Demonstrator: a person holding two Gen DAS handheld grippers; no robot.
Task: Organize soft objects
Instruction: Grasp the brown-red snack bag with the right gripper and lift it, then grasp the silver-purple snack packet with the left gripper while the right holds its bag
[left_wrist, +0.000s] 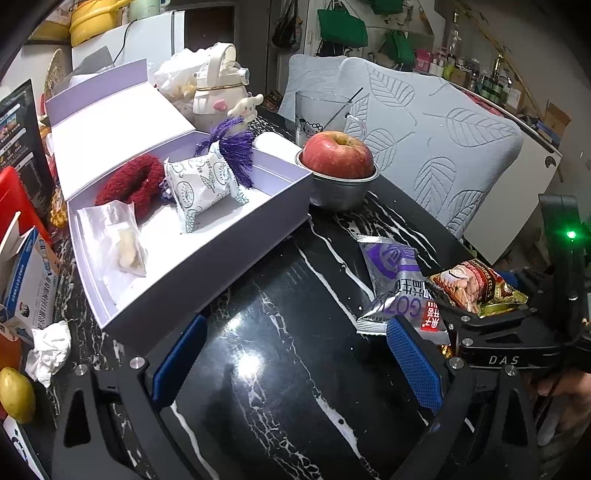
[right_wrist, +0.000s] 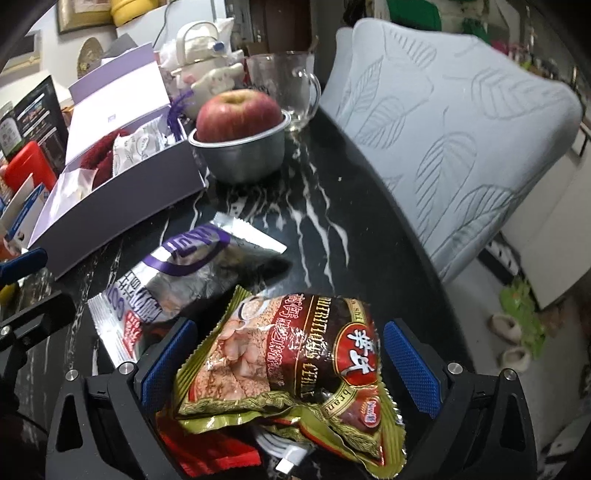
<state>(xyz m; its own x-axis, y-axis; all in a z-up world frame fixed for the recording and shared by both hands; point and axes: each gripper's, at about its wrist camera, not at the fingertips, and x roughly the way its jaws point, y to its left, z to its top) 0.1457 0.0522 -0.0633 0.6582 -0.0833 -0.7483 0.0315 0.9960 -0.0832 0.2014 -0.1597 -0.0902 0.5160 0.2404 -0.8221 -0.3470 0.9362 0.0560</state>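
Observation:
An open lavender box (left_wrist: 207, 266) on the black marble table holds a dark red scrunchie (left_wrist: 129, 182), a white patterned packet (left_wrist: 201, 188), a clear bag (left_wrist: 118, 236) and a purple tassel (left_wrist: 236, 147). A silver-purple snack packet (left_wrist: 399, 280) lies right of the box; it also shows in the right wrist view (right_wrist: 177, 273). My left gripper (left_wrist: 299, 362) is open and empty over bare table. My right gripper (right_wrist: 291, 365) is open, its blue pads on either side of a red-gold cereal packet (right_wrist: 295, 362), not closed on it.
A red apple (left_wrist: 338, 153) sits in a metal bowl (left_wrist: 340, 192) behind the box, with a glass mug (left_wrist: 325, 114) and a white kettle (left_wrist: 218, 85) beyond. A grey leaf-pattern cushion (left_wrist: 436, 140) lies right. Crumpled tissue (left_wrist: 50, 349) and cartons crowd the left edge.

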